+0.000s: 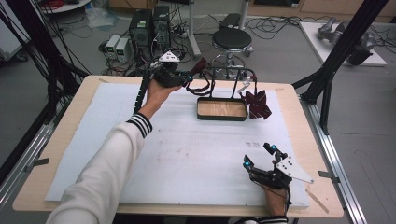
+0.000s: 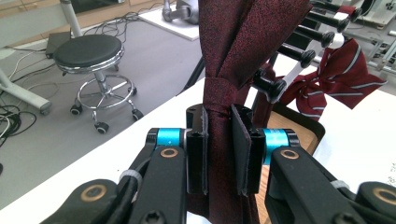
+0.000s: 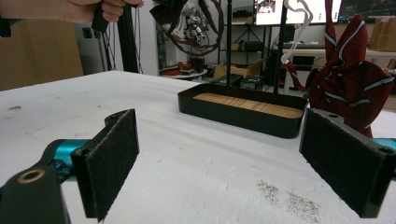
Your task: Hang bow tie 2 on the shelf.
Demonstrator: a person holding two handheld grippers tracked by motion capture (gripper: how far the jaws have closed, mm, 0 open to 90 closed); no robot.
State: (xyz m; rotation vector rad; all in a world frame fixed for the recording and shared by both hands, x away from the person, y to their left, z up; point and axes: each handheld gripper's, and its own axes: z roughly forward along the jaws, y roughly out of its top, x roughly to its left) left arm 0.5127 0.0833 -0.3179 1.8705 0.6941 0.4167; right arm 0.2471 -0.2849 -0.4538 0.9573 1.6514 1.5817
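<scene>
Left tool (image 2: 218,154): pads clamped on dark red necktie (image 2: 219,140), raised beside the rack (image 1: 232,74) | Tie: rises straight up from between the pads | Right tool (image 3: 219,158): pads apart, resting low on worktop (image 3: 187,168), well apart from tie

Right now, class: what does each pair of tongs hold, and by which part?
The left tongs are shut on the dark red bow tie at its knotted middle. The right tongs stand open, holding nothing.
</scene>
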